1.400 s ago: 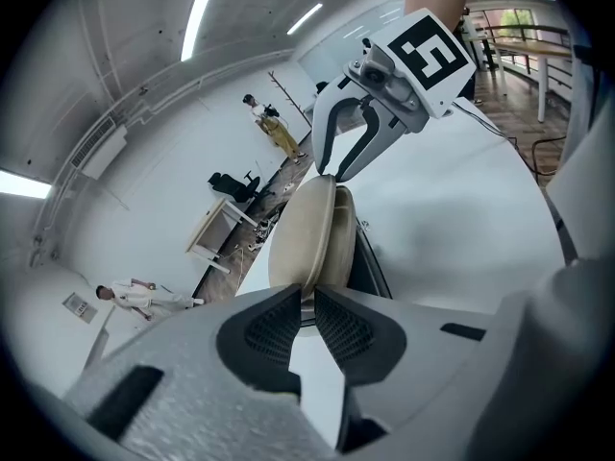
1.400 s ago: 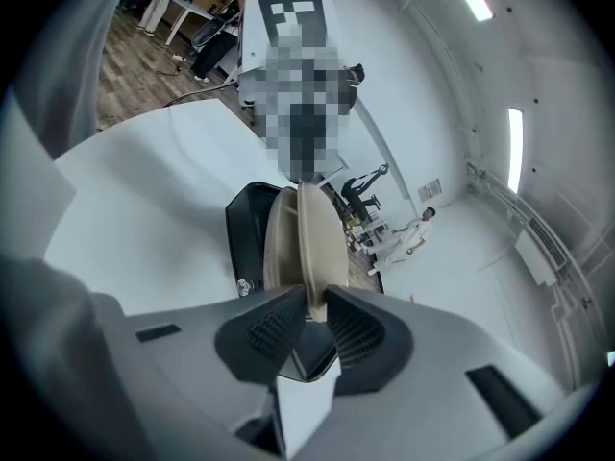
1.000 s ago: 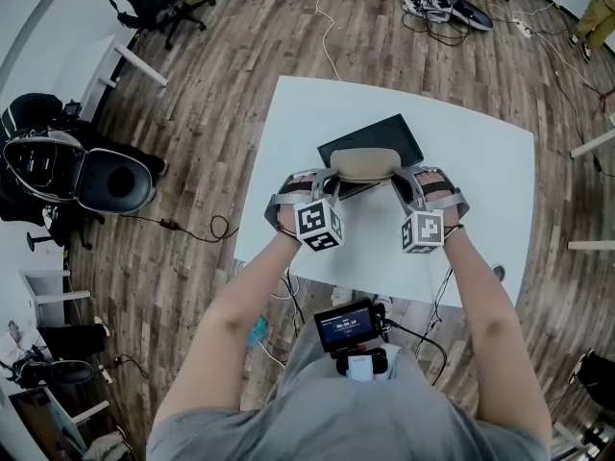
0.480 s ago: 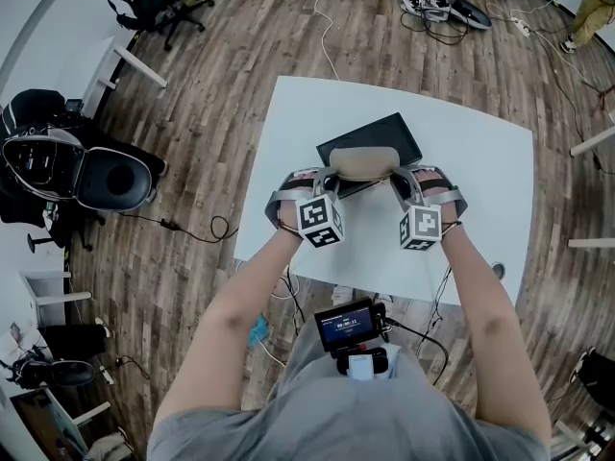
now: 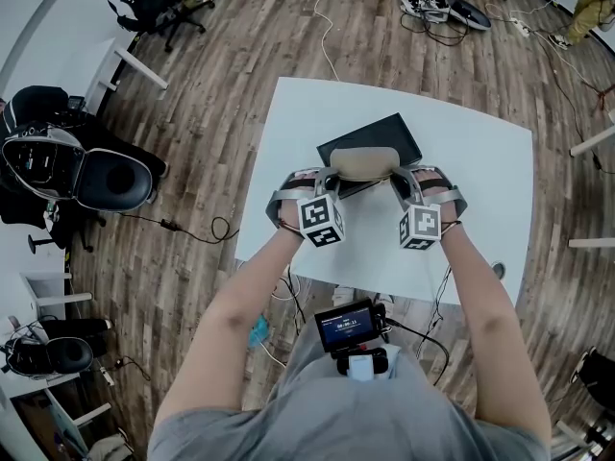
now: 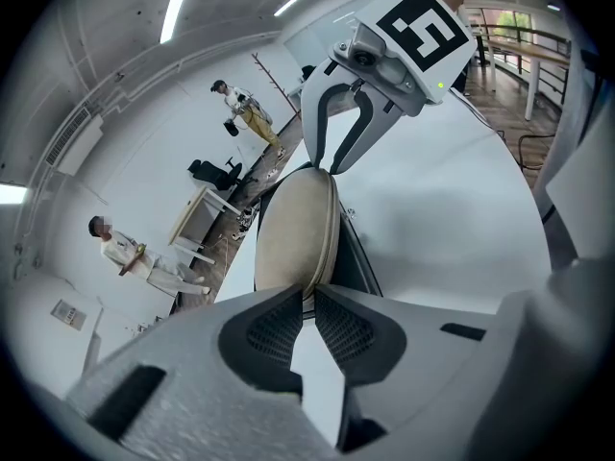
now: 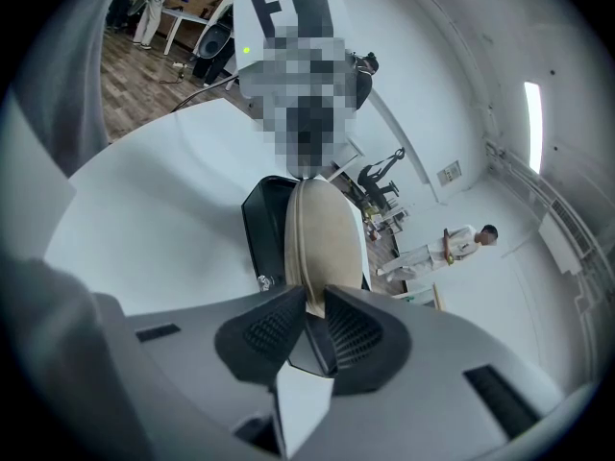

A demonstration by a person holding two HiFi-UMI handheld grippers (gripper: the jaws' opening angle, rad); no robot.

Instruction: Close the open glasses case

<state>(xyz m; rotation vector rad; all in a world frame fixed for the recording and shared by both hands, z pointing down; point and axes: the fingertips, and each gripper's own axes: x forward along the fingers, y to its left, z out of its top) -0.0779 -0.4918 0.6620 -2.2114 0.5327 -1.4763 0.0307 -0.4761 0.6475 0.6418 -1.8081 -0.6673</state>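
Underneath glasses case (image 5: 363, 164), black slab (image 5: 386, 134) on white table (image 5: 480, 161).

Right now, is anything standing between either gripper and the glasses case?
Nothing visible. The left gripper and the right gripper each pinch one end of the glasses case directly.

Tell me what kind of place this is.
Probably an office or lab workspace: a white table stands on a wood-plank floor, with a black office chair and a tangle of cables lying on the floor nearby.
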